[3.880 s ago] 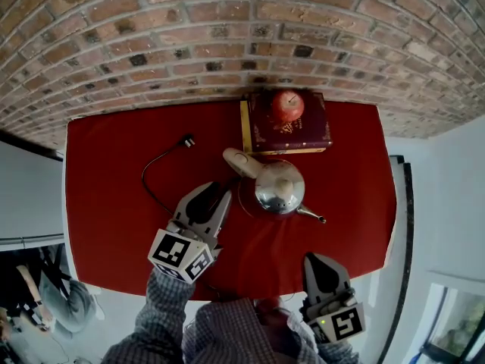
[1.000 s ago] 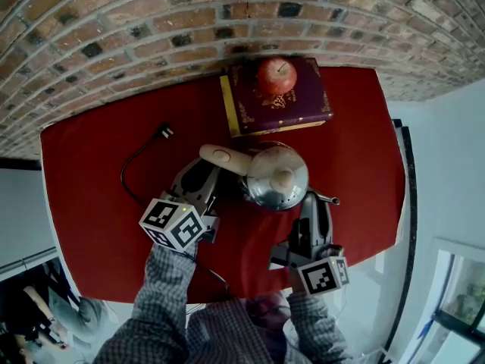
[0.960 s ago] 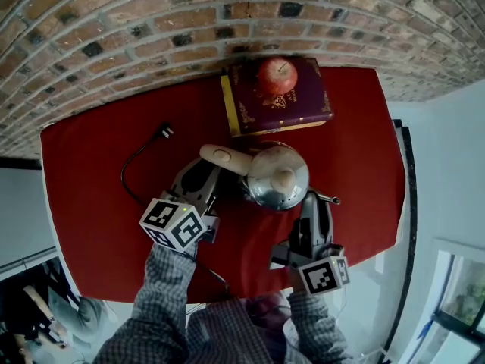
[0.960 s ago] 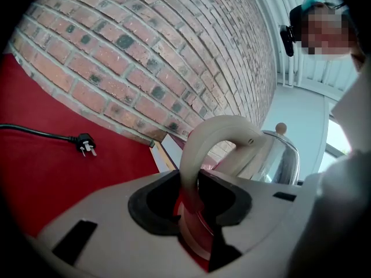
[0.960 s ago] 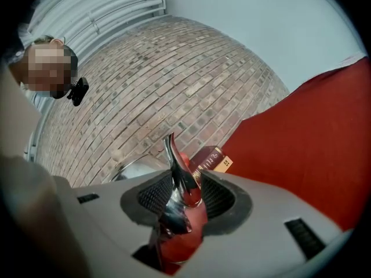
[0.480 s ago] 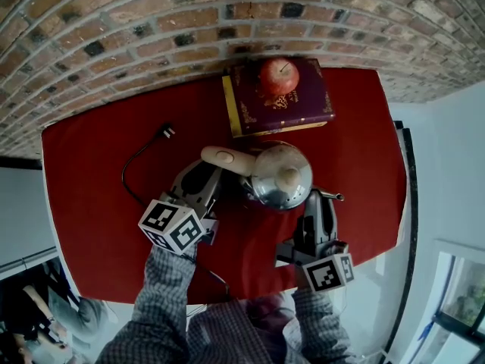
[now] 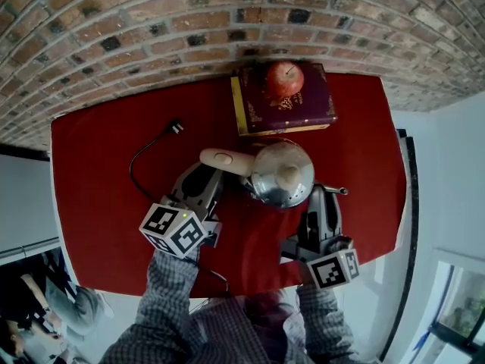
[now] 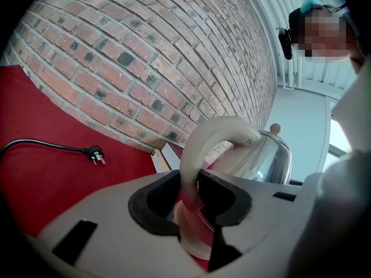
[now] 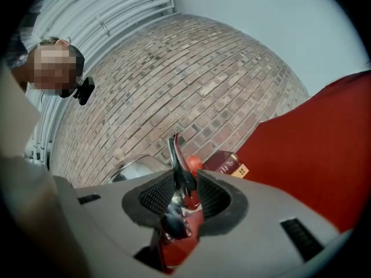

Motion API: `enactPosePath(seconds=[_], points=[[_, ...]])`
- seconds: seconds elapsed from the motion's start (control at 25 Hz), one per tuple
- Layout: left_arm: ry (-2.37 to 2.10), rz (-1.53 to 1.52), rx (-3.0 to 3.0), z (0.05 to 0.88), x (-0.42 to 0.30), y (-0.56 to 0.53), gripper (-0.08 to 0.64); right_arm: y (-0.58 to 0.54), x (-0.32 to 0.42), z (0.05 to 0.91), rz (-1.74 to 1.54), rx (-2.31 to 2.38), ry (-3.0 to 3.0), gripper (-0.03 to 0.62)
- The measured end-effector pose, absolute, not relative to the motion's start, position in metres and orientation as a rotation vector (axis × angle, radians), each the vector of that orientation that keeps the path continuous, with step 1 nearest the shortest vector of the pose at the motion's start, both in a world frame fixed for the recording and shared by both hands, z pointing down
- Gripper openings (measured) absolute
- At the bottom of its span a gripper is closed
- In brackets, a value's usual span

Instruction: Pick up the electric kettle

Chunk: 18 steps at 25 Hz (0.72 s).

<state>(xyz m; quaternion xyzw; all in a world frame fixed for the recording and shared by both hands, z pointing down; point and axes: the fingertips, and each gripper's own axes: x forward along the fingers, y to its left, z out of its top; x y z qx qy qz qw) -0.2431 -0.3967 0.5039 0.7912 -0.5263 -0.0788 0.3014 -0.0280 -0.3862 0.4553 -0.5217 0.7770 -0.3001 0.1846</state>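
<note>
The steel electric kettle (image 7: pixel 280 174) is at the middle of the red table, with its cream handle (image 7: pixel 223 160) pointing left and its thin spout (image 7: pixel 337 191) pointing right. My left gripper (image 7: pixel 216 174) is shut on the handle. In the left gripper view the handle (image 8: pixel 214 135) arches up from between the pads of the left gripper (image 8: pixel 188 198). My right gripper (image 7: pixel 322 196) is shut on the spout. In the right gripper view the spout (image 9: pixel 177 161) stands pinched between the ribbed pads of the right gripper (image 9: pixel 184 196). I cannot tell whether the kettle rests on the cloth.
A dark red book (image 7: pixel 314 108) with a red apple (image 7: pixel 284 80) on it lies just behind the kettle, against the brick wall (image 7: pixel 151 21). A black cord with a plug (image 7: pixel 176 127) curls over the cloth at the left. The table's front edge (image 7: pixel 114 283) runs below my arms.
The right gripper has edged forward along the spout. The left gripper and the kettle keep their places. The head view has shifted a little.
</note>
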Motion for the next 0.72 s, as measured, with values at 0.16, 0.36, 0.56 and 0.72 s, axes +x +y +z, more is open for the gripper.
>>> enactPosePath(seconds=[0.16,0.36,0.56,0.72], points=[[-1.419,-0.206,2.081,0.489,-0.245,-0.386,0.11,-0.383,-0.029,0.441,-0.829,-1.423,2.232,0.121],[-1.466,-0.198,2.071,0.465,-0.24,-0.372,0.11,-0.376,-0.024,0.42,-0.821,-1.38,2.249,0.121],[-1.505,-0.216,2.042,0.443,-0.232,-0.353,0.11,-0.365,-0.016,0.397,-0.809,-1.344,2.268,0.121],[-1.534,-0.224,2.018,0.424,-0.226,-0.341,0.11,-0.357,-0.01,0.378,-0.801,-1.308,2.277,0.121]])
